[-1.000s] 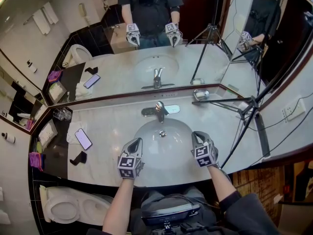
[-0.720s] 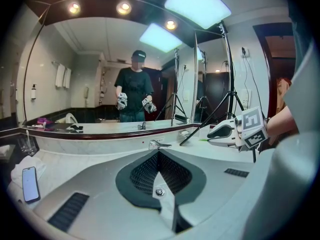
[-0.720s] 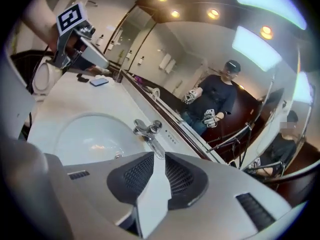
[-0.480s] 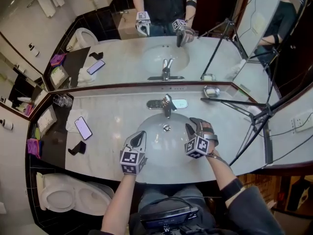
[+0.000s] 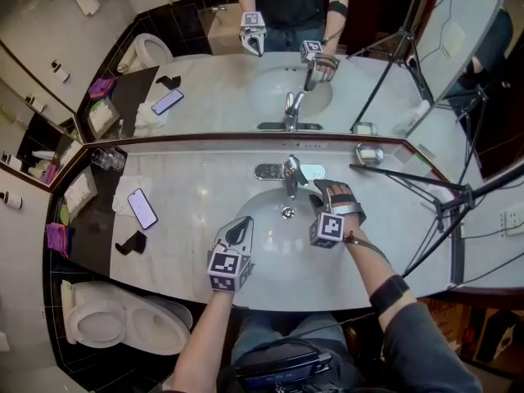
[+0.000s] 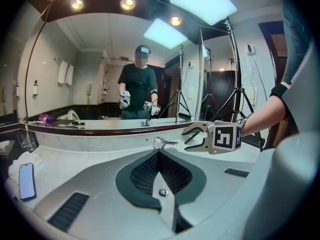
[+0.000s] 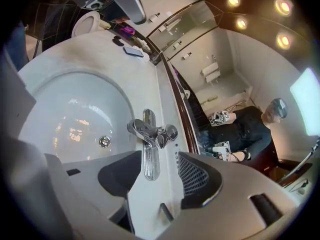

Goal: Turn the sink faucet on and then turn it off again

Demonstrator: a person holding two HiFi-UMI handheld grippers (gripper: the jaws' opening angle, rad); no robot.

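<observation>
The chrome faucet (image 5: 291,173) stands behind the white sink basin (image 5: 270,236), its lever pointing over the bowl. My right gripper (image 5: 320,191) hovers just right of the faucet, rolled onto its side. Its jaws have just been opening and stand wide, with nothing gripped. In the right gripper view the faucet (image 7: 150,132) sits just ahead of the right gripper (image 7: 157,173), apart from both jaws. My left gripper (image 5: 243,224) hangs shut and empty over the basin's front left. From the left gripper view, the faucet (image 6: 163,143) shows beyond the shut left gripper (image 6: 159,152), with the right gripper (image 6: 196,136) beside it.
A phone (image 5: 141,208), a black clip (image 5: 131,242) and drinking glasses (image 5: 108,160) lie on the marble counter (image 5: 188,195) at left. A metal dish (image 5: 370,154) and a tripod leg (image 5: 409,182) stand at right. The mirror (image 5: 205,97) rises behind; a toilet (image 5: 123,326) is below left.
My right gripper has moved forward and down to the faucet's side, rolled onto its side, and opened from shut. The left gripper has crept slightly forward over the basin.
</observation>
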